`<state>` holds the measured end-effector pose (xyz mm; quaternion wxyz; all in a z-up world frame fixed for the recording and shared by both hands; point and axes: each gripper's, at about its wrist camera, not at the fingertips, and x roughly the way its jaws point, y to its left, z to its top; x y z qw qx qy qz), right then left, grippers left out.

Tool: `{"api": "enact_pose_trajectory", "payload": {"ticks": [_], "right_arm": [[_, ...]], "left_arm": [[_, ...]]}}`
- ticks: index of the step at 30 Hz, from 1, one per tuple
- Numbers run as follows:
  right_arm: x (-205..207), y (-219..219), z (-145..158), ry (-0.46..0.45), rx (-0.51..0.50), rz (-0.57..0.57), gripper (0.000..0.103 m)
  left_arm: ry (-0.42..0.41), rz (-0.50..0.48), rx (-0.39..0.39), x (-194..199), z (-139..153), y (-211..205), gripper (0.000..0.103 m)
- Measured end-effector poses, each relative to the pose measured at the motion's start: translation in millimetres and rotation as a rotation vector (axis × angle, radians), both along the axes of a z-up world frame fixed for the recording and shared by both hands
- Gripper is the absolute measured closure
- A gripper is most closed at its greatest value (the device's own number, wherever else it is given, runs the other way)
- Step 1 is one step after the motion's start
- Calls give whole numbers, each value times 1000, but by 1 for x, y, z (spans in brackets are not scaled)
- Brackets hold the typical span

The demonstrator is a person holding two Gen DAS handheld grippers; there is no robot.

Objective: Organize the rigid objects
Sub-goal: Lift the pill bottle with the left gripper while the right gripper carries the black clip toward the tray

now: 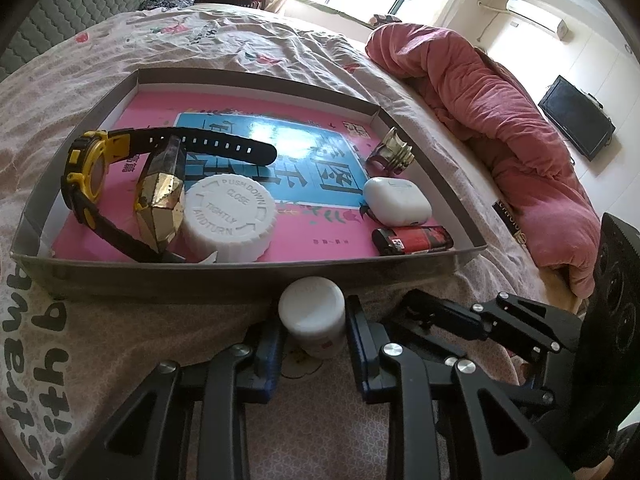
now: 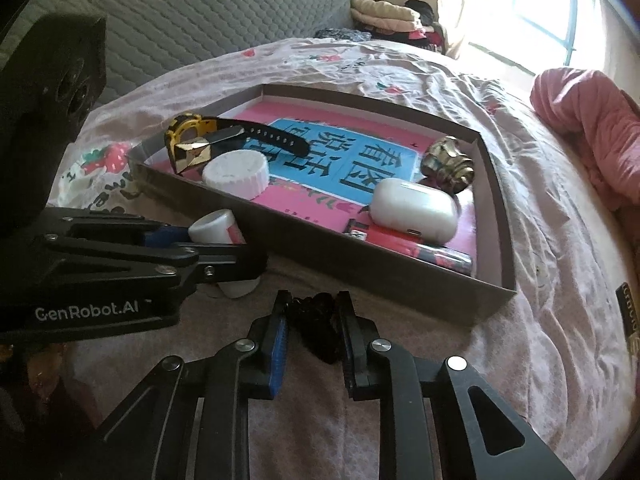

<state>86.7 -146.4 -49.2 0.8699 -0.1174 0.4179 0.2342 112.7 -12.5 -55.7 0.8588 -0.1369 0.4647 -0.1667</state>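
Note:
A shallow grey tray (image 1: 256,276) (image 2: 496,200) with a pink and blue liner lies on the bed. In it are a yellow and black watch (image 1: 86,168) (image 2: 192,126), a gold faceted piece (image 1: 160,196) (image 2: 194,154), a big white screw cap (image 1: 230,216) (image 2: 236,174), a white earbud case (image 1: 396,200) (image 2: 414,208), a red and black lighter (image 1: 412,240) (image 2: 420,250) and a brass fitting (image 1: 390,150) (image 2: 448,164). My left gripper (image 1: 314,330) (image 2: 224,252) is shut on a small white jar (image 1: 314,320) (image 2: 218,228) just outside the tray's near wall. My right gripper (image 2: 314,326) is shut on a small black bumpy object (image 2: 314,326).
A rumpled red quilt (image 1: 500,120) (image 2: 592,128) lies along the bed's right side. A grey quilted headboard (image 2: 180,12) and folded clothes (image 2: 388,14) are at the far end. A wall TV (image 1: 576,118) hangs beyond the bed.

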Motion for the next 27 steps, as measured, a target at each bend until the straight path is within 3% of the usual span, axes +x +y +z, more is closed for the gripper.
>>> {"api": "enact_pose_trajectory", "payload": {"ticks": [27], "right_arm": [[2, -19, 12, 9, 104, -40, 81]], "left_arm": [[-28, -2, 27, -7, 7, -2, 75]]}}
